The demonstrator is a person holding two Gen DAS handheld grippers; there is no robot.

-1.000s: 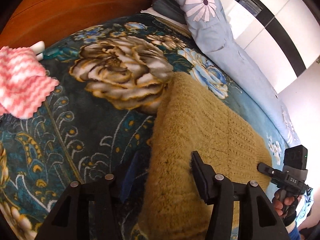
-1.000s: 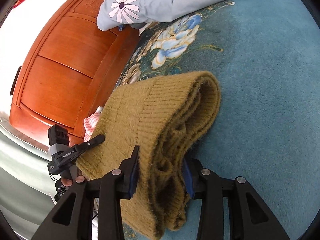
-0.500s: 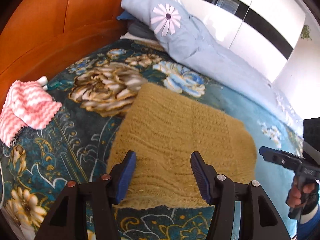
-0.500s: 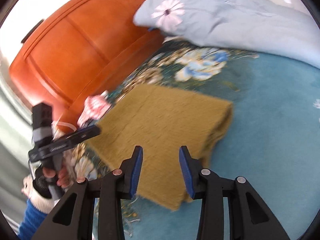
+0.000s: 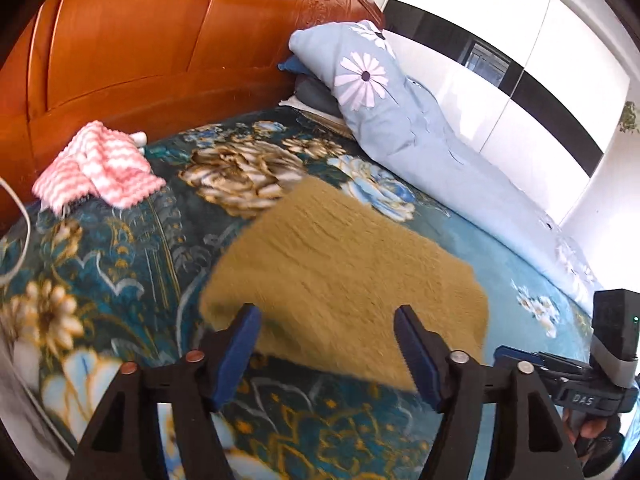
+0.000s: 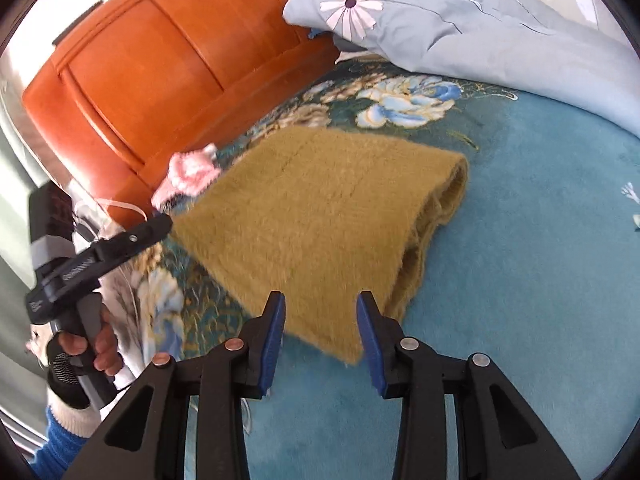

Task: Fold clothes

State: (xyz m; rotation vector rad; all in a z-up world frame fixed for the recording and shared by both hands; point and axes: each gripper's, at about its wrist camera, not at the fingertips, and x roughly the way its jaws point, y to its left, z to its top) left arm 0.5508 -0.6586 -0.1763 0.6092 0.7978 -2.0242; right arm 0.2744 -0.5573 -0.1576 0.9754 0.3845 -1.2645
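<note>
A mustard-yellow knit sweater (image 5: 340, 272) lies folded into a rectangle on the floral bedspread; it also shows in the right wrist view (image 6: 320, 216), its folded layers visible at the right edge. My left gripper (image 5: 326, 344) is open and empty, just short of the sweater's near edge. My right gripper (image 6: 321, 320) is open and empty over the sweater's near corner. The left gripper also shows in the right wrist view (image 6: 104, 256), left of the sweater, and the right gripper shows in the left wrist view (image 5: 560, 372).
A pink and white zigzag knit garment (image 5: 96, 168) lies near the orange wooden headboard (image 5: 160, 40). A light blue flowered pillow and duvet (image 5: 400, 120) run along the far side. A white cable (image 5: 20, 232) lies at the left bed edge.
Both grippers let go of the sweater and pulled back and up from it. The sweater now lies flat and folded on the bed.
</note>
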